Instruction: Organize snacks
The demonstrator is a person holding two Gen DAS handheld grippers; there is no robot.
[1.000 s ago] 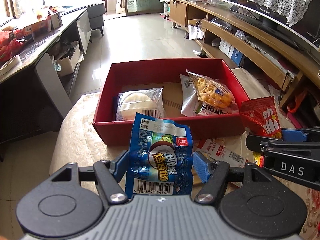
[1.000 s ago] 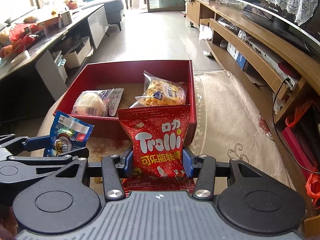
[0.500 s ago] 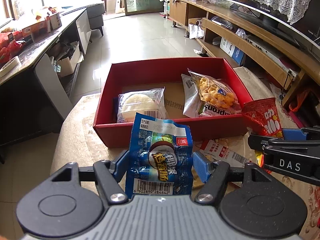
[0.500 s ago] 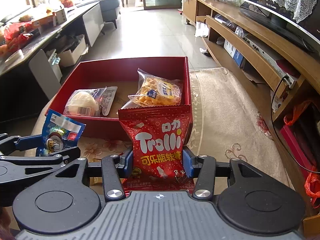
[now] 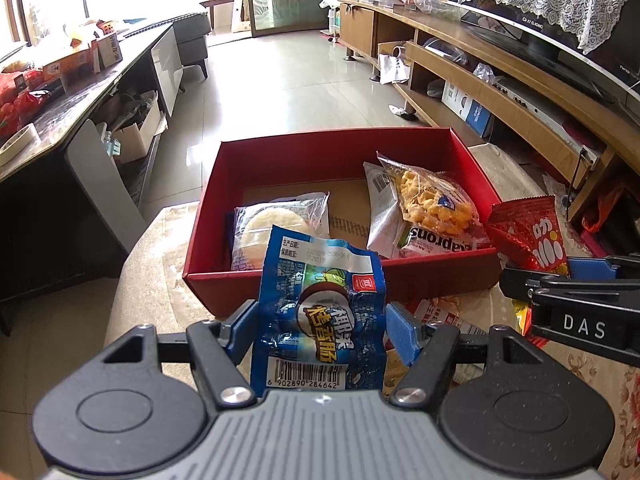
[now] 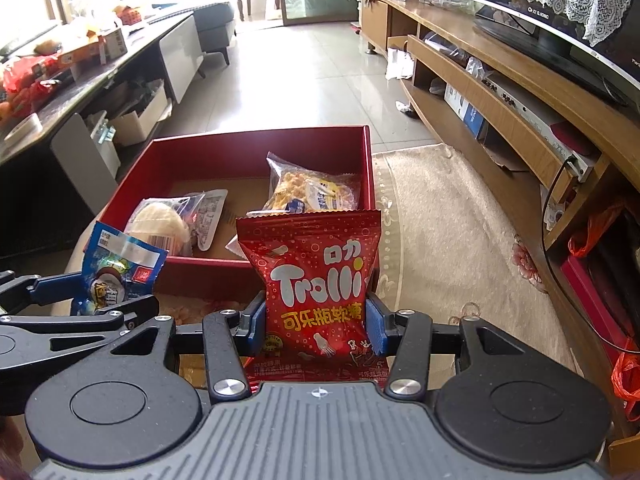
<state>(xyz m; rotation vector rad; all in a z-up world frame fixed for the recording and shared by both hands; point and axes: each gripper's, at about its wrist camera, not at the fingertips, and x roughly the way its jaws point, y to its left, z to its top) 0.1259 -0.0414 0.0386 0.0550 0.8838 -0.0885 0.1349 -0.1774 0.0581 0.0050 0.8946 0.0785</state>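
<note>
My left gripper [image 5: 320, 330] is shut on a blue sausage packet [image 5: 320, 312], held upright just short of the red box [image 5: 280, 280]. My right gripper [image 6: 316, 320] is shut on a red Trolli candy bag [image 6: 316, 284], also upright before the box's [image 6: 200, 266] near wall. Inside the box lie a clear-wrapped round cake [image 5: 276, 224] on the left and a yellow snack bag [image 5: 432, 200] on the right. The right wrist view also shows the blue packet [image 6: 116, 268] in the left gripper [image 6: 86, 294]. The left wrist view shows the red bag [image 5: 532, 236] at the right.
The box stands on a beige patterned cloth [image 6: 452, 236]. More packets [image 5: 444, 312] lie on the cloth under the grippers. A wooden TV stand [image 6: 500, 92] runs along the right; a dark table [image 5: 60, 96] with clutter stands at the left. Tiled floor lies beyond.
The box and its contents sit slightly lower and nearer in both wrist views; both grippers keep their packets clamped.
</note>
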